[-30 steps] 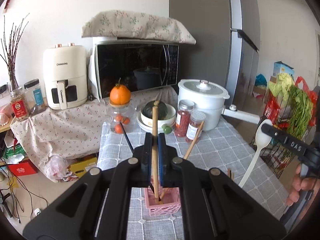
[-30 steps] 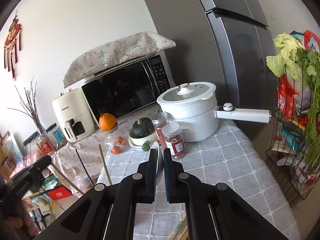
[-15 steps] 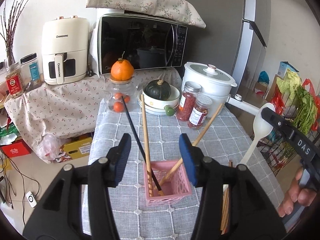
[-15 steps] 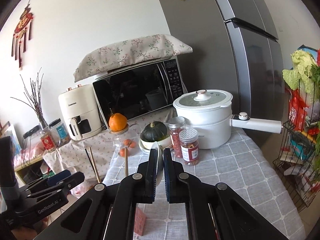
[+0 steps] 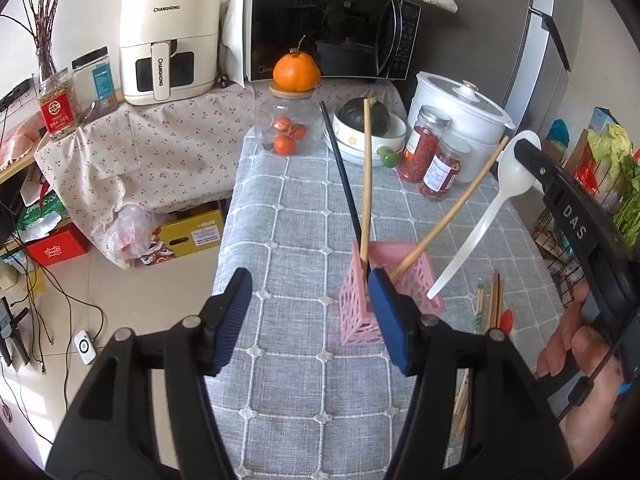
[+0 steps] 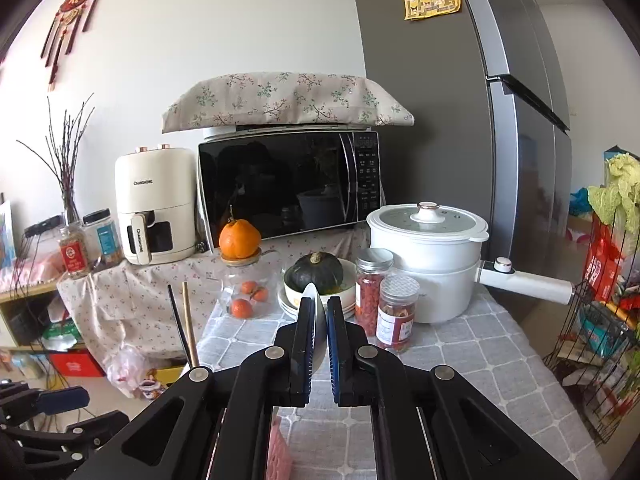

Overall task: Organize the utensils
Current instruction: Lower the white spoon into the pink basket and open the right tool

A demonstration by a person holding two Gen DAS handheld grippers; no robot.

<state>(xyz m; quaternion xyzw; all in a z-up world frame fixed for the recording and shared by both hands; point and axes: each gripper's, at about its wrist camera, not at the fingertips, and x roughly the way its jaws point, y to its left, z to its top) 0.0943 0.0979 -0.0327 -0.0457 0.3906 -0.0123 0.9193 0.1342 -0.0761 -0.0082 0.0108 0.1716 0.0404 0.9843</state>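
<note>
A pink lattice holder (image 5: 360,308) stands on the grey checked tablecloth (image 5: 288,216). It holds a black chopstick (image 5: 340,168) and two wooden chopsticks (image 5: 366,176). My left gripper (image 5: 310,312) is open and empty, just left of and in front of the holder. My right gripper (image 6: 320,312) is shut on a white plastic spoon (image 6: 318,320). In the left wrist view the spoon (image 5: 492,200) hangs handle down, right of the holder. Several loose chopsticks (image 5: 490,300) lie on the cloth at the right.
At the table's back stand a glass jar (image 5: 286,128) with an orange on top, a bowl with a dark squash (image 5: 366,120), two red-filled jars (image 5: 432,160) and a white pot (image 5: 460,120). A wire rack (image 6: 608,332) with vegetables stands at the right.
My left gripper let go of a wooden chopstick in the holder, opened, and drew back to the left. My right gripper, still holding the spoon, has come closer to the holder.
</note>
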